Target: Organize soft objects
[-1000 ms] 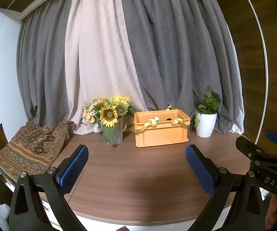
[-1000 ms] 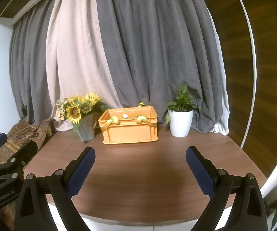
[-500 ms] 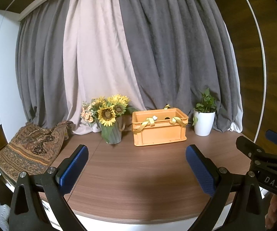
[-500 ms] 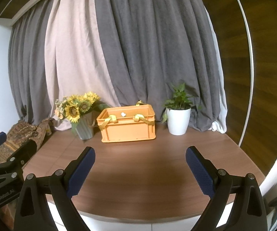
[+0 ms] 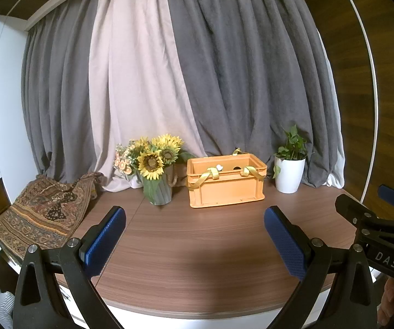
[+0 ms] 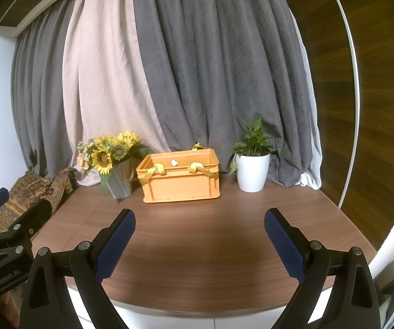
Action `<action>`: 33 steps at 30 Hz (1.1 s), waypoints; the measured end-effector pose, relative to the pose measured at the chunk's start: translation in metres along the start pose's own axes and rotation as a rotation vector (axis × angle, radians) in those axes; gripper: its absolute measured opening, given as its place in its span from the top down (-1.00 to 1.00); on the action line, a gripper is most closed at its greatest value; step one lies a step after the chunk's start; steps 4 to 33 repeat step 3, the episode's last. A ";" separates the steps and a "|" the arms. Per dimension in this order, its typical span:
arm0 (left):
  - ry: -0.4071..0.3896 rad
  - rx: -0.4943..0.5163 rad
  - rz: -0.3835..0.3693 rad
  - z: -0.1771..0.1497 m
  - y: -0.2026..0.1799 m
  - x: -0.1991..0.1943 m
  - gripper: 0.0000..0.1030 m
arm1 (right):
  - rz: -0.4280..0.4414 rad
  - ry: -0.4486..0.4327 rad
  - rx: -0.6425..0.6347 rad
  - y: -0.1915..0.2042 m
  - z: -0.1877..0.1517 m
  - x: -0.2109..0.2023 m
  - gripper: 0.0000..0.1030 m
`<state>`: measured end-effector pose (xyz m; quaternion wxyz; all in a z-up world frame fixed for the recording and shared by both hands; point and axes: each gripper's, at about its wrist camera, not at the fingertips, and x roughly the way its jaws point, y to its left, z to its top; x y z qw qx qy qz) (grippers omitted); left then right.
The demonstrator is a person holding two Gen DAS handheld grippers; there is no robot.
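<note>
crate between vase and plant

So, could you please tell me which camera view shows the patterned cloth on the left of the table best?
The left wrist view: the patterned cloth lies spread out and mostly unobstructed. In the right wrist view it sits at the edge, partly hidden behind the left gripper.

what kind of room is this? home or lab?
Probably a staged home-style corner rather than a lab: floor-length grey and beige curtains behind a wood-grain table, dressed with a sunflower vase, a potted plant and a patterned cloth.
</note>
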<state>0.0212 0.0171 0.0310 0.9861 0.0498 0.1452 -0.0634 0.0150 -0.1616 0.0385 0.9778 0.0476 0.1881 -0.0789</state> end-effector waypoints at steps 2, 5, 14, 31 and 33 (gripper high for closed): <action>0.002 -0.001 0.002 0.000 0.001 0.001 -1.00 | -0.003 -0.001 -0.003 -0.001 0.000 0.001 -0.87; 0.002 -0.001 0.000 0.001 0.001 0.001 -1.00 | -0.004 0.000 -0.004 -0.001 0.001 0.001 -0.87; 0.002 -0.001 0.000 0.001 0.001 0.001 -1.00 | -0.004 0.000 -0.004 -0.001 0.001 0.001 -0.87; 0.002 -0.001 0.000 0.001 0.001 0.001 -1.00 | -0.004 0.000 -0.004 -0.001 0.001 0.001 -0.87; 0.002 -0.001 0.000 0.001 0.001 0.001 -1.00 | -0.004 0.000 -0.004 -0.001 0.001 0.001 -0.87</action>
